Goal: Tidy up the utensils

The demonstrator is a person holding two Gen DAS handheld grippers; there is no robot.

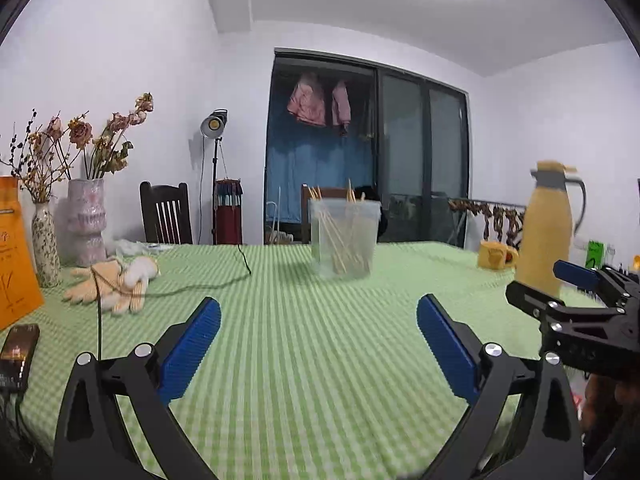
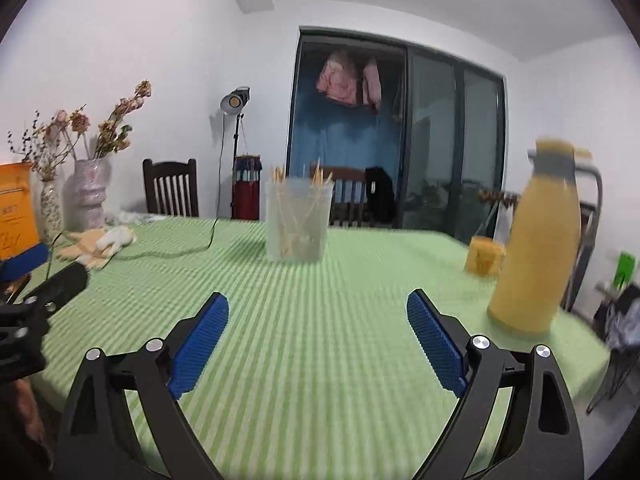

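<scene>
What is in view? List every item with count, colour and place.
Clear plastic cup of wooden sticks: one, translucent, table centre, far side.
Yellow thermos jug: one, grey-topped, table right.
Yellow mug: one, left of the jug.
Knitted work gloves: a pile, cream, table left.
Vases of dried flowers: two, pale and speckled, far left.
Orange paper bag: one, left edge.
Black phone: one, near left corner.
Green checked tablecloth: one, covers the table.
Dark wooden chair: one, behind the table.
Left gripper: open, empty.
Right gripper: open, empty.
</scene>
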